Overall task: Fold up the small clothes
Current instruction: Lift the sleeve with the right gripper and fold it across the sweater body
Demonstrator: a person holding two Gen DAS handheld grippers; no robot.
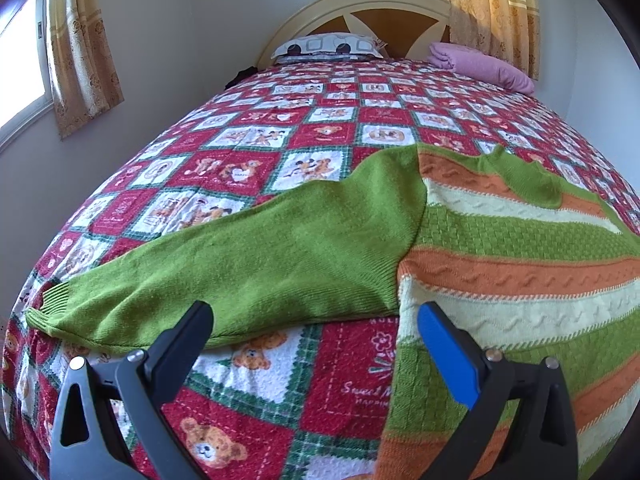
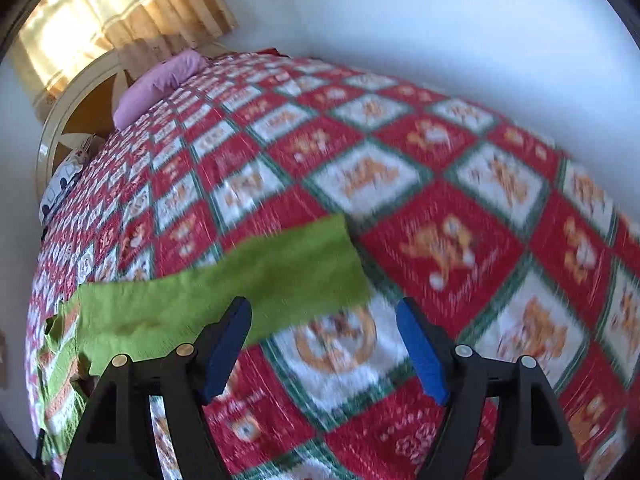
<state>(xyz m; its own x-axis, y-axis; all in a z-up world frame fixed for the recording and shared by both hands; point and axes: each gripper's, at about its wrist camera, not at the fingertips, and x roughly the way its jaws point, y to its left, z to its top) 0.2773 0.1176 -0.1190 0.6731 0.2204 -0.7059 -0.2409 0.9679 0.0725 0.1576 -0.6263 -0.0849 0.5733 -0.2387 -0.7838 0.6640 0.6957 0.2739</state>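
Observation:
A small knit sweater with green, orange and cream stripes lies flat on the bed. Its plain green left sleeve stretches out to the left, cuff at the bed's edge. My left gripper is open and empty, just above the armpit where sleeve meets body. In the right wrist view, which is blurred, the other green sleeve lies spread toward the right, with the striped body at far left. My right gripper is open and empty, hovering over the sleeve's end.
The bed carries a red, white and green teddy-bear quilt. A patterned pillow and a folded pink blanket lie by the headboard. Walls flank the bed, with curtains at the windows.

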